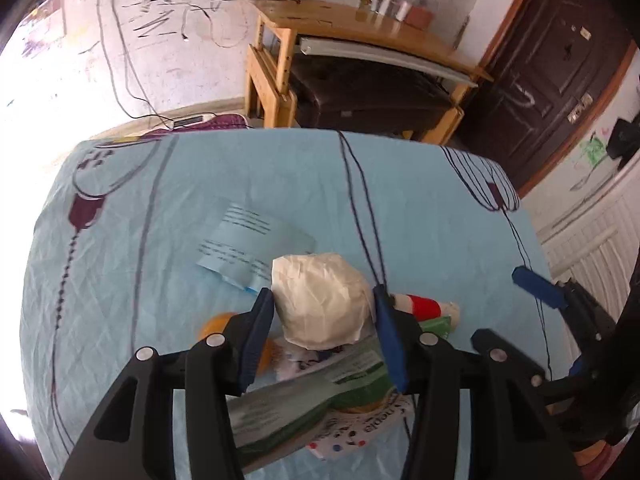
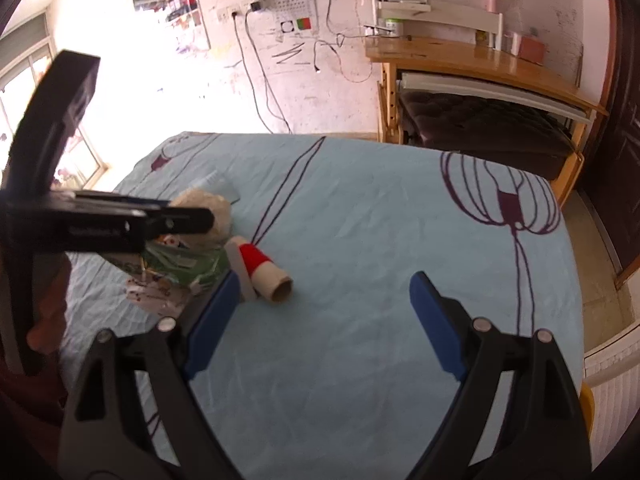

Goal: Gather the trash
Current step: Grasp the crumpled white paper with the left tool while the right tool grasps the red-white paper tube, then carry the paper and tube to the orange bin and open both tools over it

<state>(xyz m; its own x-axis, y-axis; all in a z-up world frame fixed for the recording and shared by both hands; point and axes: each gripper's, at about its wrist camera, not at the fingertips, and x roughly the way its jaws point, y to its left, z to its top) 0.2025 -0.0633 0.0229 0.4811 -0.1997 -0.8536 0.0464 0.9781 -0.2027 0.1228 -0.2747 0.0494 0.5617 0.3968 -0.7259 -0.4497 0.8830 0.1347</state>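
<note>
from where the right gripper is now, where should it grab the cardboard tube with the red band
Grip the bare cardboard end of the cardboard tube across its width, coming from above with the right gripper. It lies on its side on the bedsheet, open end toward the camera, clear of the green wrapper.

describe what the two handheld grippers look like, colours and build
Both match: the left gripper and right gripper have black plastic linkage arms with silver round pivot pins and flat blue pads on the fingers. No cables show on them.

Crinkled white paper wad (image 1: pixel 322 300); creased matt cloth bedsheet (image 1: pixel 240 176); glossy wooden desk (image 1: pixel 360 28).
</note>
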